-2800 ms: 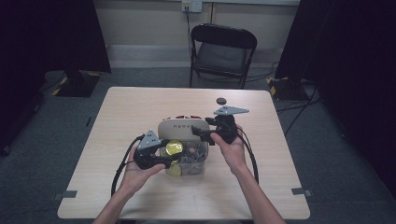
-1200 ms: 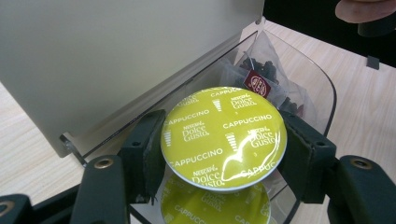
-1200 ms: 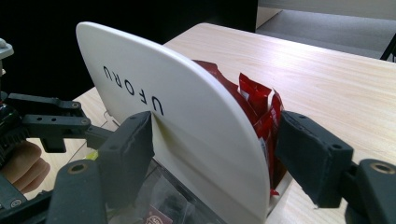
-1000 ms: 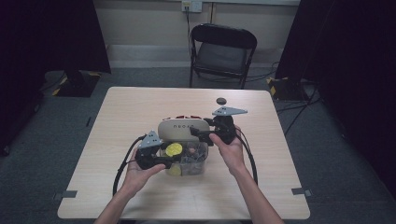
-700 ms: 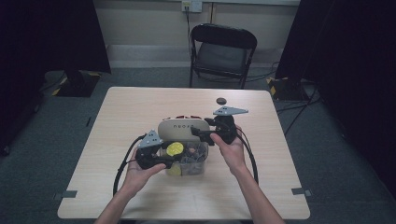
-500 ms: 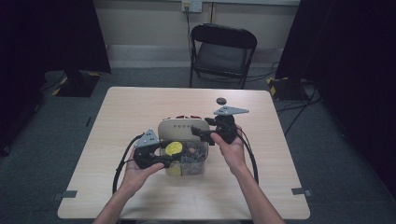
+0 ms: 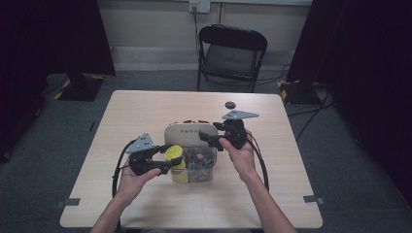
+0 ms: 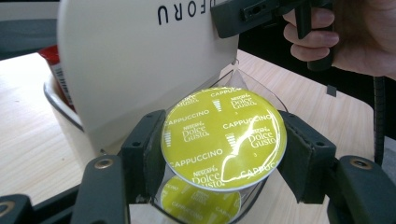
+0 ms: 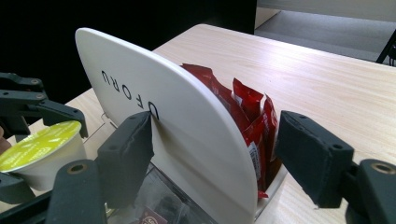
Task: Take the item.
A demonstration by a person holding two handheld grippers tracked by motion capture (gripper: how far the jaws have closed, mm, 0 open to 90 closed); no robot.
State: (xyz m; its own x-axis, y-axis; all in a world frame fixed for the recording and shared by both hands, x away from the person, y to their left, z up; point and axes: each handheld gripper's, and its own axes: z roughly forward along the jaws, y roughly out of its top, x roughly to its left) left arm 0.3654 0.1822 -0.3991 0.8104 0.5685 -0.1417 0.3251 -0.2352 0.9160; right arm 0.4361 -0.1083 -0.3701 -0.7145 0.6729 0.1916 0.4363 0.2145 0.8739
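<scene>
I am holding a yellow cappuccino pod in my left gripper. My jaws there are squeezing it from both sides, and the pod is hanging just over the clear box. Another yellow pod is lying in the box right under it. I think I am either lifting this one out or putting it in; I cannot tell which.

In the middle, the white lid of the box is standing up on its edge. Red packets are sitting behind it, at the back of the box.

My right gripper is holding that lid up. Its jaws are part way open with the lid between them. One jaw is touching the lid; I cannot tell if the other is.

So the box is open and one pod is in my jaws. A small dark round thing is sitting on the surface farther back.
</scene>
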